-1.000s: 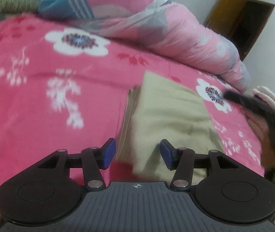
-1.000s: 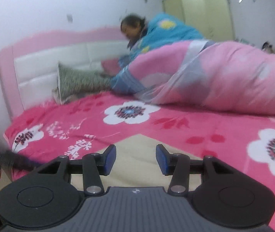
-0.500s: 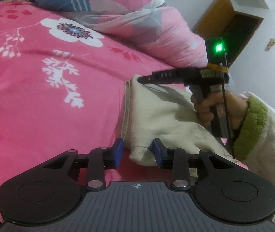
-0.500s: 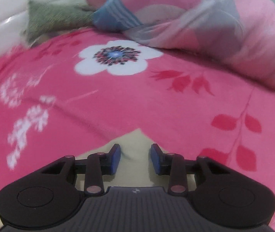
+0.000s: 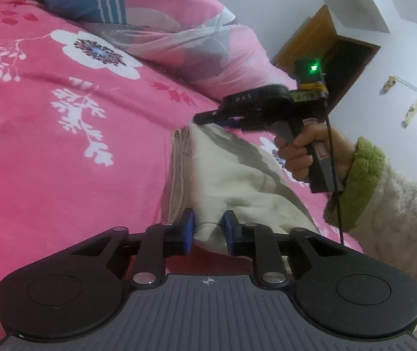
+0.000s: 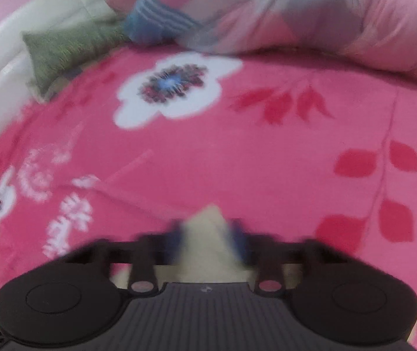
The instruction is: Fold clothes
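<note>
A folded cream garment [image 5: 237,175] lies on the pink floral blanket [image 5: 62,175]. My left gripper [image 5: 208,228] sits at its near corner; the jaws are closing and the blue pads [image 5: 189,228] pinch the cloth edge between them. In the left wrist view my right gripper [image 5: 201,117] is at the garment's far corner and lifts it slightly, held by a hand [image 5: 296,152] in a green-cuffed sleeve. The right wrist view is blurred; there my right gripper [image 6: 208,239] is shut on a cream garment [image 6: 207,219] corner.
A rolled pink and grey quilt [image 5: 194,44] lies along the far side of the bed. A green pillow [image 6: 71,46] leans on the white headboard [image 6: 9,44]. A brown wooden cabinet [image 5: 325,46] stands by the white wall.
The right gripper swung in to the garment's far corner and shut on it. The left gripper dropped to the near corner and its jaws narrowed onto the cloth.
</note>
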The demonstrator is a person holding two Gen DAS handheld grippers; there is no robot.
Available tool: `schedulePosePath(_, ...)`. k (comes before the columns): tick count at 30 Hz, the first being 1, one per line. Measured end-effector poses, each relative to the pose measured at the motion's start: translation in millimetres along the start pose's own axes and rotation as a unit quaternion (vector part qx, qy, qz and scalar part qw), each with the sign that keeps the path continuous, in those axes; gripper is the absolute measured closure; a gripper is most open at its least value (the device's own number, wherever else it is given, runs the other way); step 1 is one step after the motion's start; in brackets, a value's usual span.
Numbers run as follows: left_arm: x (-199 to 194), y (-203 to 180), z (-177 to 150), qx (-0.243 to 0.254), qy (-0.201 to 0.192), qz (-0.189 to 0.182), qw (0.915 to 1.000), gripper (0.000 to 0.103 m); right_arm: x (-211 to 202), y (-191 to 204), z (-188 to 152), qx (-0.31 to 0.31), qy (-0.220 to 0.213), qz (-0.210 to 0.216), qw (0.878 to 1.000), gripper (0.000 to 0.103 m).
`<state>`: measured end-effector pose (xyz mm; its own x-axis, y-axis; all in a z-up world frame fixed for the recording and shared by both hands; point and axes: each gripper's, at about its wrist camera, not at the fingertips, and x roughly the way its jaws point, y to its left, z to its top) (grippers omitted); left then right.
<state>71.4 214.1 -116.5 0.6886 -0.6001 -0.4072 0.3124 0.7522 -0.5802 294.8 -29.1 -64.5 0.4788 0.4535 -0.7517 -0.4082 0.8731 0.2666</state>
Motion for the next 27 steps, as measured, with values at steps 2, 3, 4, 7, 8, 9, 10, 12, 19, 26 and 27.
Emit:
schedulePosePath(2,-0.5,-1.4,0.9,0.003,0.003,0.001,1.0,0.085,-17.9,9.0,1.4,-0.013,-0.066,-0.01,0.998,0.103)
schedulePosePath(3,0.4,-1.0,0.6,0.005,0.007,0.004,1.0,0.085,-21.3,9.0,3.1,-0.012,-0.085,-0.007,0.996,0.103)
schedulePosePath(4,1.3,-0.6,0.2,0.007,0.011,0.006,0.9999,0.085,-24.6,8.8,4.7,-0.011,-0.104,-0.004,0.994,0.103)
schedulePosePath(7,3.1,2.8,0.5,0.001,0.018,0.005,0.9998,0.084,-5.2,0.3,8.2,0.01,-0.081,-0.032,0.996,0.103)
schedulePosePath(8,2.3,2.8,1.1,0.001,0.019,0.006,0.9998,0.081,-2.9,-2.3,8.0,0.013,-0.075,-0.038,0.996,0.103)
schedulePosePath(9,1.5,3.0,1.7,0.0,0.019,0.01,0.9998,0.079,-5.9,-5.8,6.0,0.022,-0.079,-0.039,0.996,0.103)
schedulePosePath(10,-0.2,2.9,1.5,0.0,0.018,0.013,0.9998,0.077,-16.6,-8.3,2.8,0.03,-0.086,-0.027,0.995,0.103)
schedulePosePath(12,-2.9,3.4,0.7,-0.005,0.016,0.015,0.9997,0.076,-42.4,-11.1,-5.6,0.039,-0.104,-0.002,0.994,0.101)
schedulePosePath(19,-14.3,-5.8,4.0,0.012,0.005,0.045,0.9989,0.068,-139.3,5.1,-74.0,-0.027,-0.092,0.04,0.995,0.101)
schedulePosePath(26,-35.3,-46.2,8.8,0.105,-0.031,0.103,0.9887,0.059,-167.4,4.1,-155.5,0.004,-0.098,0.027,0.995,0.1)
schedulePosePath(27,-36.0,-52.8,9.4,0.119,-0.032,0.103,0.9871,0.055,-168.7,5.5,-159.7,0.005,-0.099,0.038,0.994,0.098)
